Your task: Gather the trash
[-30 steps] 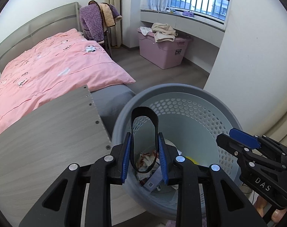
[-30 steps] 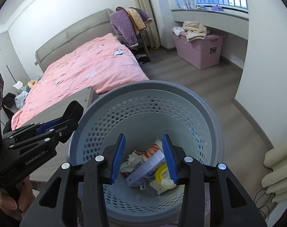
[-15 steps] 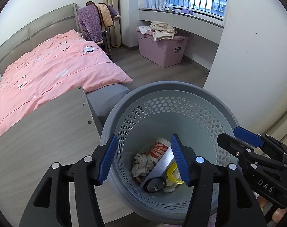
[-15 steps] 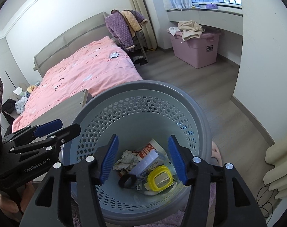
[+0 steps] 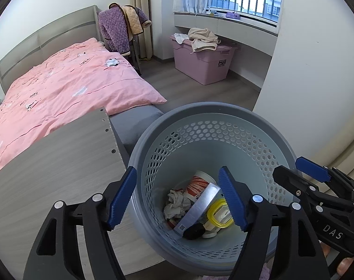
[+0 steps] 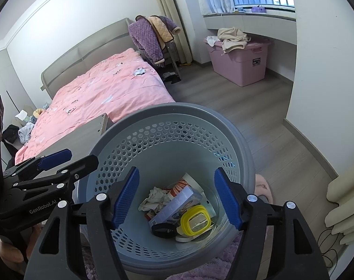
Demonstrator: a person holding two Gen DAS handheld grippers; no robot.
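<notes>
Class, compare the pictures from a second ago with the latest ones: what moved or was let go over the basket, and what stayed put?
The left hand-held gripper let go of the black band, which now lies in the basket by the yellow-rimmed lid. Nothing is between either tool's jaws; the jaws of both it and the right hand-held gripper are opening. Basket, bed and pink bin stayed put.

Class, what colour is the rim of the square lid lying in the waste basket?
Yellow: the lid shows best in the right wrist view.
</notes>
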